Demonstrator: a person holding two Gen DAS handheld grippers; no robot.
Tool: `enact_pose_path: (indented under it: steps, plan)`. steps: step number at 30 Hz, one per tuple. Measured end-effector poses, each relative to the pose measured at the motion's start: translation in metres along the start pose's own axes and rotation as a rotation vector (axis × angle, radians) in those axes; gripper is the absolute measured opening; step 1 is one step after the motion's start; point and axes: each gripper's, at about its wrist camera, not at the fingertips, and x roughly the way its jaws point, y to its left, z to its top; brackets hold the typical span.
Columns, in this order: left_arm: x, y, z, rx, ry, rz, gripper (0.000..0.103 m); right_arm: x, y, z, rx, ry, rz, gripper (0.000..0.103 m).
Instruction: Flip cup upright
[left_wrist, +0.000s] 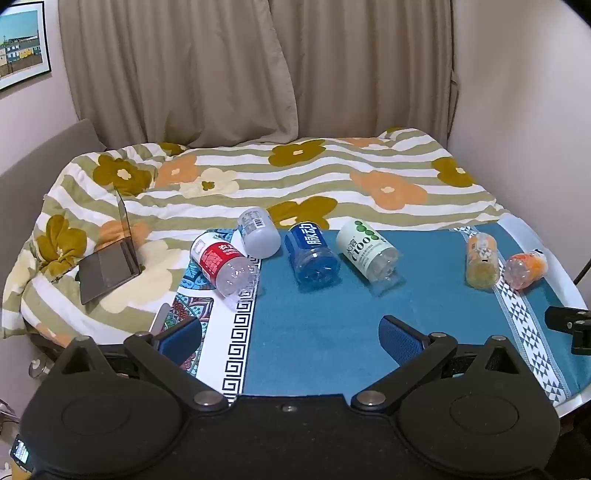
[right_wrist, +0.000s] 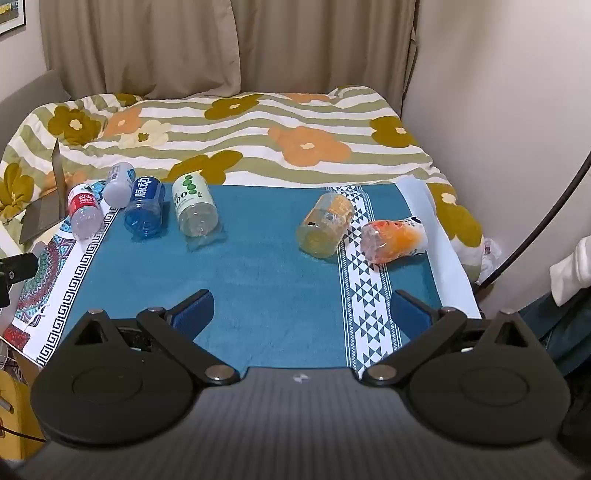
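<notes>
Several cut-bottle cups lie on their sides along the far part of the table. From left: a red-label cup (left_wrist: 223, 264) (right_wrist: 85, 212), a grey-white cup (left_wrist: 258, 232) (right_wrist: 118, 184), a blue cup (left_wrist: 312, 253) (right_wrist: 144, 206), a white-green cup (left_wrist: 367, 251) (right_wrist: 194, 206), a yellow-orange cup (left_wrist: 482, 260) (right_wrist: 325, 225) and an orange cup (left_wrist: 526, 269) (right_wrist: 393, 236). My left gripper (left_wrist: 291, 341) is open and empty, nearer than the blue cup. My right gripper (right_wrist: 303, 314) is open and empty, nearer than the yellow-orange cup.
A blue cloth (left_wrist: 325, 325) with patterned borders covers the table. A bed with a flowered quilt (left_wrist: 295, 177) lies behind it. An open laptop (left_wrist: 110, 258) sits on the quilt at left. Curtains and walls stand behind. A black clamp (left_wrist: 569, 325) sits at the table's right edge.
</notes>
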Motion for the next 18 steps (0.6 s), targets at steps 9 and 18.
enact_pose_path:
  steps: [9, 18]
  plan:
    - [0.003, 0.001, 0.0, 0.005, -0.016, -0.013, 0.103, 0.003, 0.0, 0.0, 0.012, 0.011, -0.004, 0.103]
    - [-0.002, 0.0, 0.001, 0.004, -0.027, 0.001, 0.103, 0.005, -0.005, 0.0, 0.025, 0.01, -0.004, 0.103]
